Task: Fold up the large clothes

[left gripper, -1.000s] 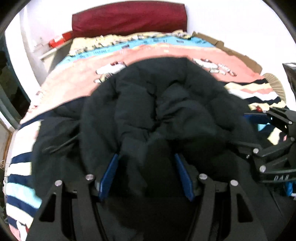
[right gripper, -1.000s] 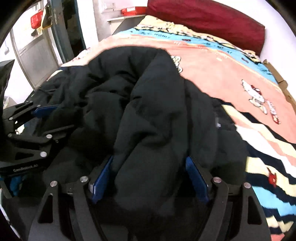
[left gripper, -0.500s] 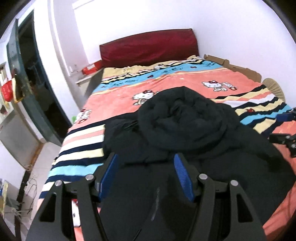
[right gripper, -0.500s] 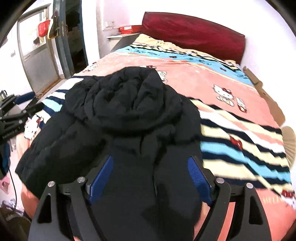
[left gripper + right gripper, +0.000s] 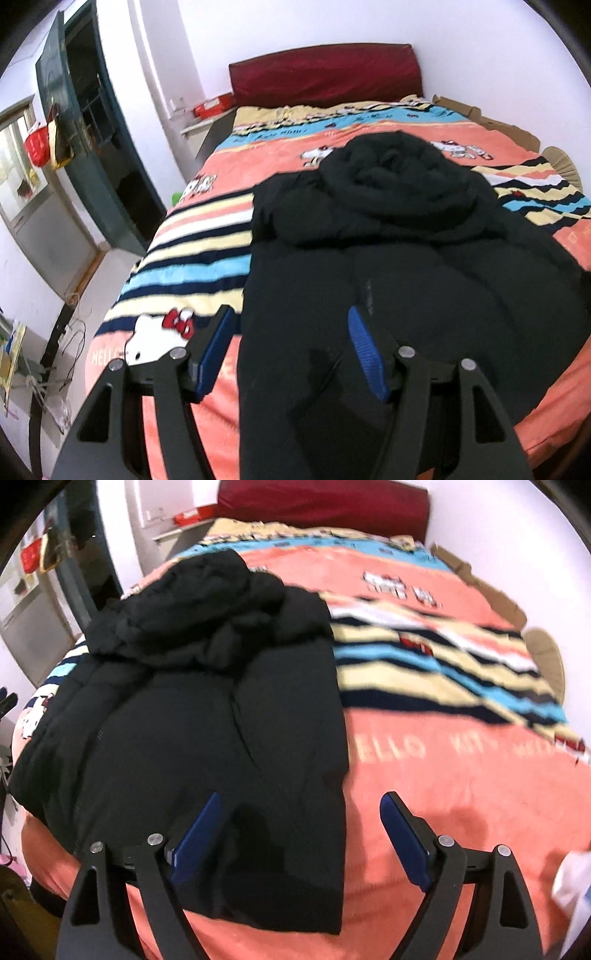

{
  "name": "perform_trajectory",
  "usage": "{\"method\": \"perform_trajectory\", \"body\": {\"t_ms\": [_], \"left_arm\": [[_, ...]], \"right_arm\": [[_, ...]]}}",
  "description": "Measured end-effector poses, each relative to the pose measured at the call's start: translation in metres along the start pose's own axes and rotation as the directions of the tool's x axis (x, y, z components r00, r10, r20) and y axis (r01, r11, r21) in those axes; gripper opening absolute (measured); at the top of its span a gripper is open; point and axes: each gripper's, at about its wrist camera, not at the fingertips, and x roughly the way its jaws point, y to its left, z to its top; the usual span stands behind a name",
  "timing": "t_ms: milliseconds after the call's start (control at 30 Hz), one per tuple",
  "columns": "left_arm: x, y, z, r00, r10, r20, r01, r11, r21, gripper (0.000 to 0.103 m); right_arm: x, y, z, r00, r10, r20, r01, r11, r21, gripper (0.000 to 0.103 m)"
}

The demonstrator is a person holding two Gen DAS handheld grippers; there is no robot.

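lying on the blanket, black jacket; left gripper and right gripper jaws spread, holding nothing.

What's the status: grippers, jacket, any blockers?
Left gripper open, right gripper open, neither holding fabric. Black hooded puffer jacket lying flat on the Hello Kitty blanket, hood bunched at top. Nothing on the jacket.
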Motion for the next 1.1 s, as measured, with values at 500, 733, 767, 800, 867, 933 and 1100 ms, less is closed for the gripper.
{"method": "perform_trajectory", "body": {"t_ms": [500, 733, 767, 800, 867, 933, 1100], "left_arm": [[0.03, 0.016, -0.045, 0.993, -0.015, -0.114, 0.01, 0.999, -0.049, 0.063], [0.042, 0.018, -0.059, 0.986, -0.037, -0.162, 0.026, 0.997, -0.07, 0.063], [0.043, 0.018, -0.06, 0.986, -0.038, -0.164, 0.027, 0.997, -0.071, 0.063], [0.043, 0.018, -0.061, 0.985, -0.039, -0.167, 0.027, 0.997, -0.072, 0.063], [0.045, 0.017, -0.062, 0.985, -0.038, -0.169, 0.026, 0.997, -0.073, 0.063], [0.045, 0.016, -0.063, 0.984, -0.038, -0.173, 0.026, 0.997, -0.073, 0.063], [0.048, 0.017, -0.065, 0.983, -0.043, -0.178, 0.029, 0.996, -0.081, 0.063]], "right_arm": [[0.037, -0.026, -0.022, 0.996, 0.027, -0.085, -0.019, 0.995, 0.099, 0.102], [0.052, -0.027, -0.029, 0.987, 0.102, -0.124, -0.085, 0.988, 0.132, 0.102], [0.054, -0.027, -0.03, 0.986, 0.107, -0.128, -0.09, 0.987, 0.13, 0.102], [0.056, -0.025, -0.03, 0.985, 0.111, -0.133, -0.094, 0.988, 0.126, 0.102], [0.058, -0.022, -0.032, 0.983, 0.117, -0.141, -0.101, 0.988, 0.117, 0.102], [0.06, -0.019, -0.032, 0.982, 0.12, -0.146, -0.105, 0.989, 0.108, 0.102], [0.064, -0.017, -0.035, 0.978, 0.136, -0.156, -0.12, 0.987, 0.105, 0.102]]}}
